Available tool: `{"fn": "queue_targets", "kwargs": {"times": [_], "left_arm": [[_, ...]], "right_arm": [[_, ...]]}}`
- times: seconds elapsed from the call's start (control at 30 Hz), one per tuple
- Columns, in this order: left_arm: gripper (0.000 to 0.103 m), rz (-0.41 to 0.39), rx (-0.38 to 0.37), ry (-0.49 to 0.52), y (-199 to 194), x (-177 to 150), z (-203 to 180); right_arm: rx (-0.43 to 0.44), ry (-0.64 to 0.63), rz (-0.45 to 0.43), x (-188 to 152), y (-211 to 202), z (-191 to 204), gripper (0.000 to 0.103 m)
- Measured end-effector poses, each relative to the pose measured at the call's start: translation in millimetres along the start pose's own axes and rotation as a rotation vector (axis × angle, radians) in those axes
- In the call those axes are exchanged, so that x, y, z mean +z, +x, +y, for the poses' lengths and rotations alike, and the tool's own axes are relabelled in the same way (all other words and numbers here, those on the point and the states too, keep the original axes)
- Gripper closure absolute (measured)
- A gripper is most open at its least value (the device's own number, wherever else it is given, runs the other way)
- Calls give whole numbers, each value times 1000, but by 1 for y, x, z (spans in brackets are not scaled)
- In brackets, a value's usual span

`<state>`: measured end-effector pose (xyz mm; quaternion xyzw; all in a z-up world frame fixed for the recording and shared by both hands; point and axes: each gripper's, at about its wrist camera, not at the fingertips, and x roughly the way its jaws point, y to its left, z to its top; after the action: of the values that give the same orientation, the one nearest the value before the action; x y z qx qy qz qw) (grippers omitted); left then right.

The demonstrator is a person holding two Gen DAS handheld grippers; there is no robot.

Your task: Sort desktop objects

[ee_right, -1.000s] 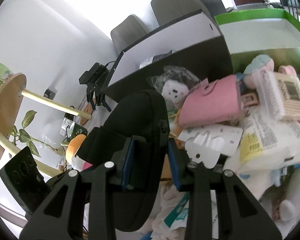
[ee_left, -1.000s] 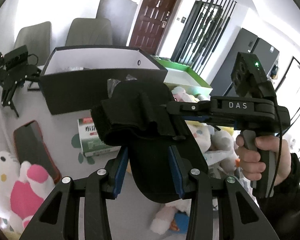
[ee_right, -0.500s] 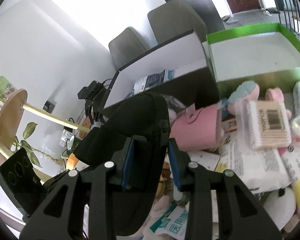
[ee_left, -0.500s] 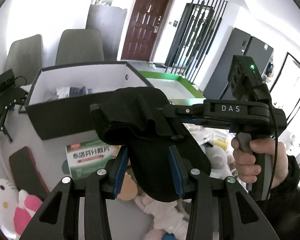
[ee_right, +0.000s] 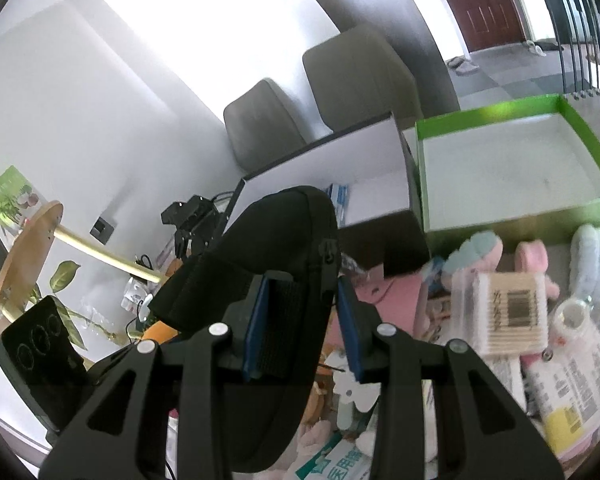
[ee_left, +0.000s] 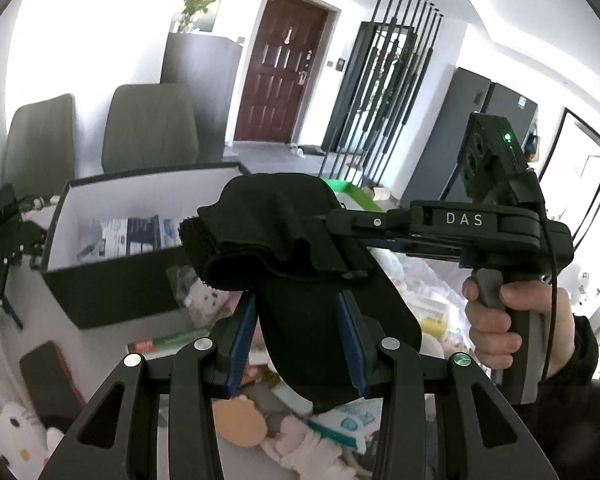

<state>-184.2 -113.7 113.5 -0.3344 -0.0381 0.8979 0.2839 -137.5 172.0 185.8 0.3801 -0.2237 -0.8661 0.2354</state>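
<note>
The black pouch is up in the air over the pile, and you have it pinched from both ends. Your left gripper has its blue-padded fingers closed on the rounded lower end of the pouch, the fabric filling the gap between them. Your right gripper comes in from the other side, its fingers clamped narrow on the strap side, next to the zipper. In the left view you can see that right gripper lying level across the frame, with your right hand wrapped round its grey handle and a dark sleeve behind it. The pouch's folded strap sticks out to the left of the body, loose and bunched.

Just behind the pouch sits the black box, white inside, with a few printed packets lying on its floor. Beside it, in the right view, stands the green box, white inside too. Below the pouch the bench is thick with clutter: a white plush cat at lower left, a dark phone lying flat near it, a clear box of cotton swabs with a barcode label, a pink pouch, pastel plush toys against the green box's wall, and tissue packs at the right edge. Two grey chairs stand behind the black box, and a brown door is beyond.
</note>
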Motion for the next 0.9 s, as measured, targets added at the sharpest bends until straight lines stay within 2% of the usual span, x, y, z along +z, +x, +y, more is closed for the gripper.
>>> {"fn": "queue_targets", "kwargs": {"times": [0.9], "left_arm": [[62, -79, 13, 45, 24, 75, 10]], "right_arm": [[-4, -52, -87, 84, 5, 5, 67]]}}
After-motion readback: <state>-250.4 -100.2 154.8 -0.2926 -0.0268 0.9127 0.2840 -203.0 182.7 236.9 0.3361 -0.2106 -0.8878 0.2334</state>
